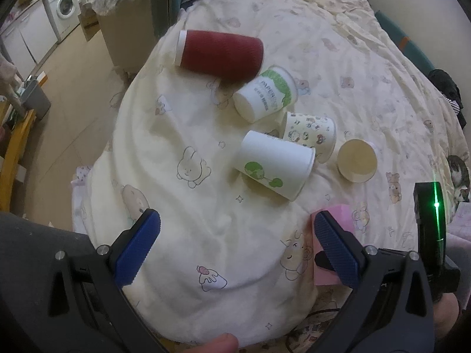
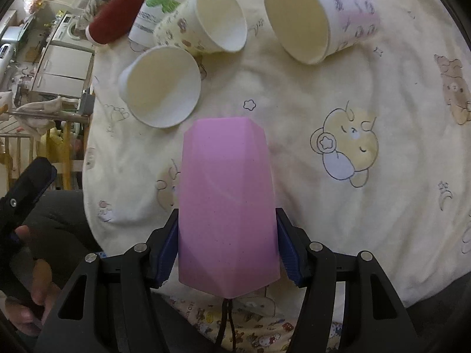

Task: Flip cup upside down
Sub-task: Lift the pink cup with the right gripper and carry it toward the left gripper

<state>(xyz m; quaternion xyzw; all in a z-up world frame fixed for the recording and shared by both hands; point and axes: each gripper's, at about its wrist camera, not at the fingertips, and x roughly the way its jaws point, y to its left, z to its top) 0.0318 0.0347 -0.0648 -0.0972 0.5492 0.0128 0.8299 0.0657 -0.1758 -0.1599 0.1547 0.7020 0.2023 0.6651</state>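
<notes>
My right gripper (image 2: 226,253) is shut on a pink faceted cup (image 2: 225,203), held over the near edge of the cream quilt (image 2: 338,94) with its far end pointing away. The pink cup also shows in the left wrist view (image 1: 338,223), partly behind my right finger. My left gripper (image 1: 235,241) is open and empty above the quilt's near part. Several paper cups lie on their sides beyond: a dark red one (image 1: 219,54), a green-and-white one (image 1: 266,94), a white one with green print (image 1: 275,164), a cartoon-print one (image 1: 310,133) and a plain one (image 1: 356,160).
The quilt covers a bed. Left of the bed are the floor, a washing machine (image 1: 66,7), white cabinets (image 1: 31,36) and a yellow wooden rail (image 1: 14,153). A cat (image 1: 459,173) lies at the right edge. The right tool's body with a green light (image 1: 432,223) is nearby.
</notes>
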